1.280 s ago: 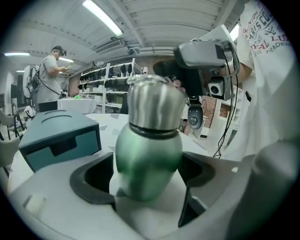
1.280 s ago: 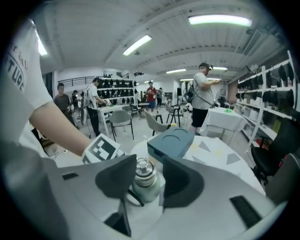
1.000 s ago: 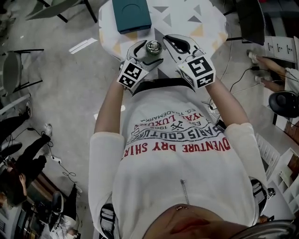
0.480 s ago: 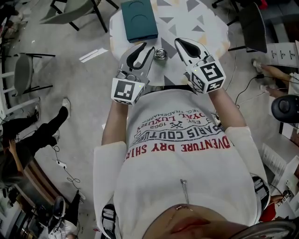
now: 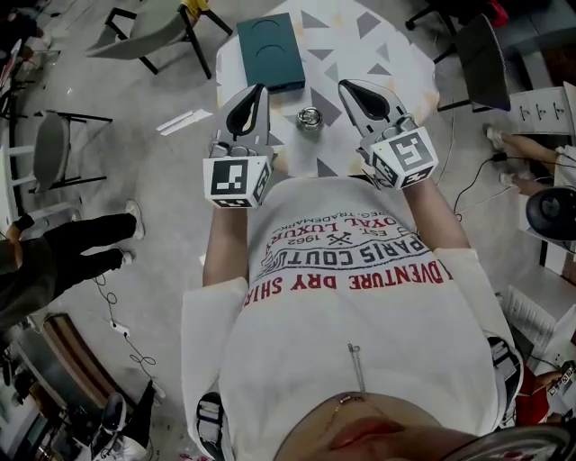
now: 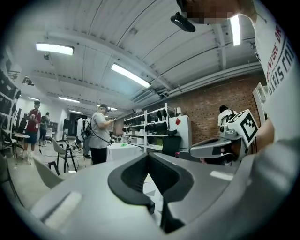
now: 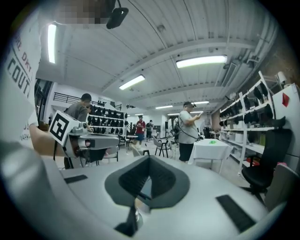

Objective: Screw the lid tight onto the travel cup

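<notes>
The metal travel cup (image 5: 310,118) with its lid on stands alone near the front edge of the patterned table (image 5: 382,49). My left gripper (image 5: 260,88) hovers above and to the left of it; its jaws have just been closing and now meet with nothing between them. My right gripper (image 5: 343,85) hangs to the right of the cup, shut and empty too. In the left gripper view the left gripper (image 6: 149,157) points level across the room, with the right gripper (image 6: 220,146) beside it. In the right gripper view the right gripper (image 7: 149,160) is shut, with the left gripper (image 7: 91,140) beside it.
A teal box (image 5: 270,49) lies on the table behind the cup. Chairs (image 5: 153,18) stand to the left on the floor and a black chair (image 5: 486,49) to the right. A person's legs (image 5: 76,261) show at the left. Other people (image 7: 187,129) stand farther off.
The left gripper was around the cup a second ago; it has let go, risen and closed. The right gripper has also lifted a little. The cup stays on the table.
</notes>
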Demonstrator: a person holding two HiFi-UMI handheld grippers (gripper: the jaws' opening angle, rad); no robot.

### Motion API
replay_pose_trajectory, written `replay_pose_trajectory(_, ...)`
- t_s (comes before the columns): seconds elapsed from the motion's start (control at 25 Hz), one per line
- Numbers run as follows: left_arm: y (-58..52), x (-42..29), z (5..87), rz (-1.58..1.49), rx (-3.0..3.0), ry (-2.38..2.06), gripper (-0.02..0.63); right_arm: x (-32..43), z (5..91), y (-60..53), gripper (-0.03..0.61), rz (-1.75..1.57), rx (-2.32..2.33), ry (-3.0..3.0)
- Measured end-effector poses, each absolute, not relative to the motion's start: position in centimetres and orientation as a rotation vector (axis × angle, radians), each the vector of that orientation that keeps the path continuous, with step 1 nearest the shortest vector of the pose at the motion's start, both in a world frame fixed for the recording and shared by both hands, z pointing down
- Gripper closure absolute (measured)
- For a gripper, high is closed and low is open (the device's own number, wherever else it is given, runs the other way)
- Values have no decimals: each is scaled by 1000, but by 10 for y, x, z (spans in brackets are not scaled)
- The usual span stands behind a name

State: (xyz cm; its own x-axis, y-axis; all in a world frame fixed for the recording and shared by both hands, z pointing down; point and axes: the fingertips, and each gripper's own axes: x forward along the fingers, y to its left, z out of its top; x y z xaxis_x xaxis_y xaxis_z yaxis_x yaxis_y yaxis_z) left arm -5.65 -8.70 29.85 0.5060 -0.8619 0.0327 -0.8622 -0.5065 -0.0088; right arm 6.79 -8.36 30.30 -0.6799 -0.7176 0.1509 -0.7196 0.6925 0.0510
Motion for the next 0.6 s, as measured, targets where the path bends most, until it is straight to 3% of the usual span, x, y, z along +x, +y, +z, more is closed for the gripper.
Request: replay_pose_trajectory(0.6,-90,-67,295,57,2681,-1565,601,59,307,-89,569,40,1182,-2729)
